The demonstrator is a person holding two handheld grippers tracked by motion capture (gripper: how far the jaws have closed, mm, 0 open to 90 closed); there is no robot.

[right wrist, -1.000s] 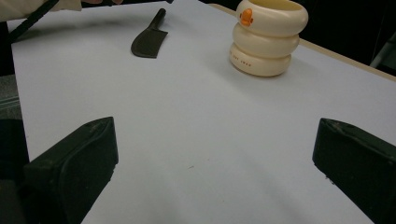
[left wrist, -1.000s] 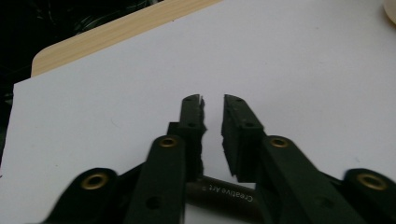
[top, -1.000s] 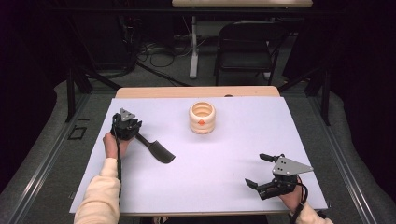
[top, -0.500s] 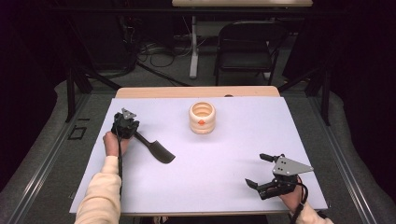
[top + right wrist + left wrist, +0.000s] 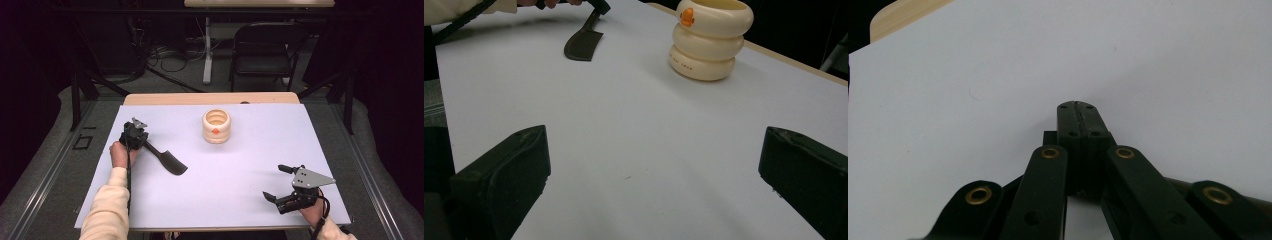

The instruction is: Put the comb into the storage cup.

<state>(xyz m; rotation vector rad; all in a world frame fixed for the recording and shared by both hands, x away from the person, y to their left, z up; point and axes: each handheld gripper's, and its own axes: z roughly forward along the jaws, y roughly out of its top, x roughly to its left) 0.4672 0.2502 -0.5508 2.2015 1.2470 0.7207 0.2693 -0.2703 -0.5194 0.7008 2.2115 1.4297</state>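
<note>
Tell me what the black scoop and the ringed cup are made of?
The scoop looks like matte black plastic or maybe rubbery silicone: it is dull, with no bright glints, and its blade is thin. The cup looks like smooth cream plastic or glazed ceramic: it has a soft sheen, rounded stacked rings and a small orange mark. I can't be sure from looks alone.

Spatula (image 5: pixel 167 160) handle hidden inside left hand-held gripper (image 5: pixel 137 134)
</note>
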